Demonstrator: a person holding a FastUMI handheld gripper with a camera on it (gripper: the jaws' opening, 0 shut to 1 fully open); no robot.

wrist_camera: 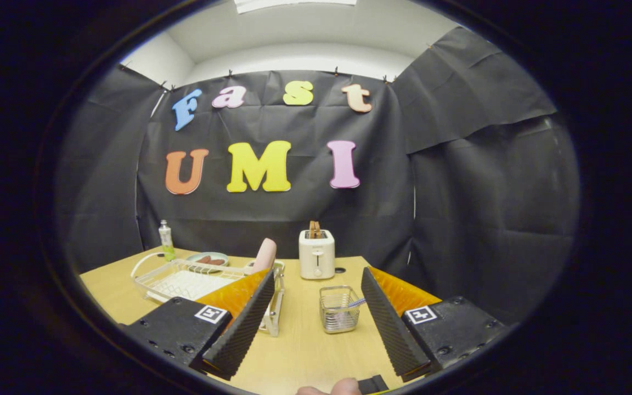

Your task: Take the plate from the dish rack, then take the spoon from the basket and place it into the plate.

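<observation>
Above the desk [305, 351], the gripper [316, 323] hangs with jaws wide apart and empty; the pink plate [265, 255] stands in the dish rack [184, 282], so reaching left for it comes first.

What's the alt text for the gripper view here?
Open gripper hovers over a wooden table, its fingers spread and empty, a wire basket with the spoon between them. Beyond the left finger, a pink plate stands in the dish rack; a toaster sits further back.

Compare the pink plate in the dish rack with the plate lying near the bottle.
The pink plate stands on edge in the dish rack; the teal plate lies flat on the table. The pink one is bare; the teal one carries reddish food. The open gripper touches neither.
</observation>
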